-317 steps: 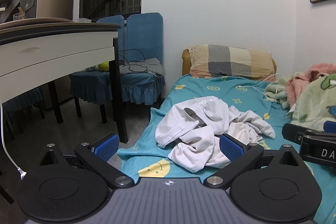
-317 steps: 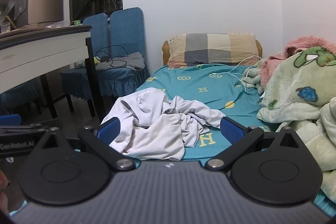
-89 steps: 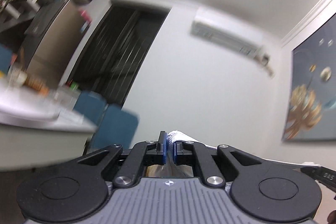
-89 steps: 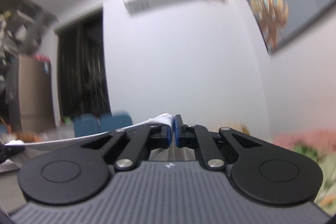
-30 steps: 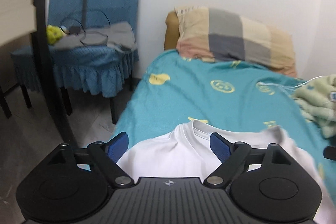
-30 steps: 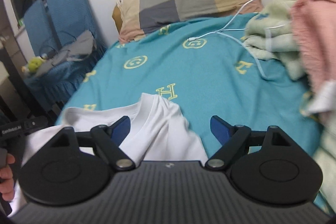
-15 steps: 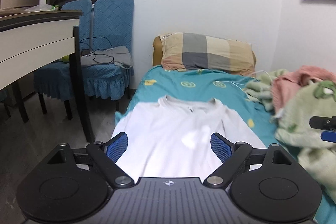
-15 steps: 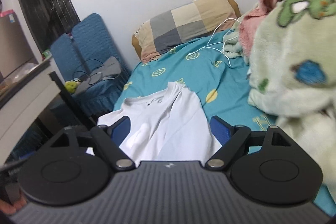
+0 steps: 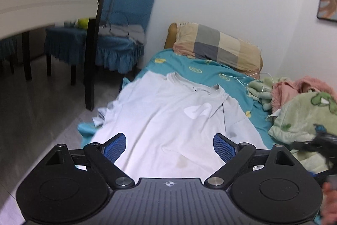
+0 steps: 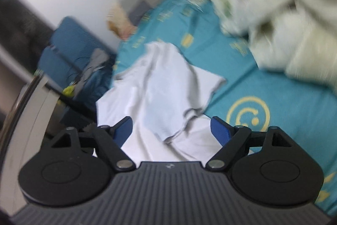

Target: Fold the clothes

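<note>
Lying lengthwise on the bed (image 9: 210, 75), white T-shirt (image 9: 168, 119), collar toward the pillow (image 9: 219, 43); both grippers' fingers (image 9: 223, 148) wide apart.

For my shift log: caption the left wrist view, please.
Open left gripper hovers over a white T-shirt spread flat on the teal bed.

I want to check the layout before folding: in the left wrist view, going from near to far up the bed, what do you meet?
Left gripper, open → white T-shirt spread flat, collar at the far end → bare teal sheet → checked pillow against the wall.
</note>
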Demonstrator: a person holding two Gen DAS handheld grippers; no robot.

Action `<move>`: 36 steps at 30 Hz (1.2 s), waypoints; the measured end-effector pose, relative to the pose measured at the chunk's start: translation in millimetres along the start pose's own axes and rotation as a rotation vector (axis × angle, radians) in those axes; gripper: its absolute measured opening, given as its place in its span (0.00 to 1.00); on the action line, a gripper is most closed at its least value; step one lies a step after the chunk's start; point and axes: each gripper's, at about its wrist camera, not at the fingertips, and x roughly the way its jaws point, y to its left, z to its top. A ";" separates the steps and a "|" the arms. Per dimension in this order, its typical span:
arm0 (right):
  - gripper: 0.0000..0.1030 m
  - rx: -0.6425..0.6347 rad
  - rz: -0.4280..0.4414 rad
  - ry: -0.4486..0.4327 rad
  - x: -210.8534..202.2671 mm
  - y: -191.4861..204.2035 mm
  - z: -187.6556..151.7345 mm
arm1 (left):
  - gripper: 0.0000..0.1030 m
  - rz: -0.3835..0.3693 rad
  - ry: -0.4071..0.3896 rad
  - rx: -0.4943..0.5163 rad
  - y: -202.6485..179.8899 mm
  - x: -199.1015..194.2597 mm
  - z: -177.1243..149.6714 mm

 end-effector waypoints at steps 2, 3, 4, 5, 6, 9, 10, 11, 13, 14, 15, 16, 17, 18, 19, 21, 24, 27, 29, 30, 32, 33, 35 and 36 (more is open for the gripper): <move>0.73 0.049 -0.032 0.002 25.7 -8.9 7.8 | 0.89 0.001 0.013 -0.011 2.5 8.5 -0.7; 0.72 0.070 -0.056 -0.006 38.3 -13.1 11.0 | 0.89 0.002 0.017 -0.014 3.5 13.2 -0.9; 0.72 0.098 -0.077 -0.015 51.1 -18.8 13.6 | 0.89 0.000 0.019 -0.017 4.4 18.9 -0.5; 0.72 0.125 -0.089 -0.020 64.2 -24.8 15.6 | 0.89 -0.002 0.022 -0.020 5.5 24.7 0.0; 0.69 0.149 -0.098 -0.020 77.6 -30.4 17.6 | 0.89 -0.003 0.026 -0.027 7.1 31.1 0.4; 0.69 0.114 -0.098 -0.101 102.1 -32.9 22.9 | 0.89 -0.004 0.049 -0.060 14.1 52.2 -0.2; 0.69 0.084 -0.099 -0.118 108.3 -28.7 24.8 | 0.89 -0.005 0.057 -0.074 17.3 57.9 -0.7; 0.65 0.056 -0.105 -0.131 113.9 -24.7 26.0 | 0.89 -0.007 0.063 -0.087 20.2 62.8 -1.0; 0.39 0.004 -0.168 -0.141 119.6 -18.7 27.5 | 0.89 -0.008 0.071 -0.106 24.9 72.6 -1.6; 0.24 -0.022 -0.207 -0.145 121.9 -16.0 28.3 | 0.89 -0.008 0.075 -0.115 27.2 76.9 -1.8; 0.15 -0.036 -0.232 -0.144 122.4 -14.5 29.5 | 0.89 -0.008 0.076 -0.124 28.9 79.6 -1.8; 0.13 -0.040 -0.244 -0.140 121.3 -14.4 31.2 | 0.89 -0.009 0.076 -0.133 30.1 81.7 -1.8; 0.11 -0.049 -0.257 -0.131 120.4 -13.7 33.7 | 0.89 -0.012 0.077 -0.140 31.0 82.8 -1.6; 0.08 -0.058 -0.266 -0.123 117.6 -12.5 36.7 | 0.89 -0.014 0.076 -0.142 31.3 83.1 -1.3; 0.08 -0.062 -0.271 -0.119 112.8 -11.3 39.4 | 0.89 -0.013 0.074 -0.139 30.7 82.5 -1.5; 0.08 -0.068 -0.282 -0.113 103.3 -8.9 44.9 | 0.89 -0.007 0.069 -0.128 28.6 80.7 -1.6; 0.08 -0.045 -0.264 -0.123 83.7 -8.7 51.0 | 0.89 0.001 0.055 -0.113 24.8 75.7 -0.7; 0.08 0.001 -0.201 -0.140 63.5 -10.3 55.7 | 0.89 0.006 0.041 -0.098 22.8 71.1 0.6; 0.08 0.021 -0.161 -0.133 59.3 -10.0 57.8 | 0.89 0.005 0.035 -0.092 21.2 69.1 0.9; 0.08 0.030 -0.141 -0.119 60.0 -10.7 58.2 | 0.89 0.004 0.034 -0.092 21.0 68.5 0.5; 0.10 0.070 -0.124 -0.088 64.2 -13.6 56.3 | 0.89 0.001 0.034 -0.092 21.3 67.8 -0.5; 0.11 0.096 -0.119 -0.073 67.1 -15.9 54.3 | 0.89 0.002 0.035 -0.093 21.8 67.8 -0.7; 0.16 0.153 -0.105 -0.041 73.3 -22.1 49.2 | 0.89 0.001 0.037 -0.099 23.5 68.1 -1.4; 0.30 0.185 -0.100 -0.022 76.4 -25.4 46.3 | 0.89 0.000 0.039 -0.102 24.3 68.5 -1.7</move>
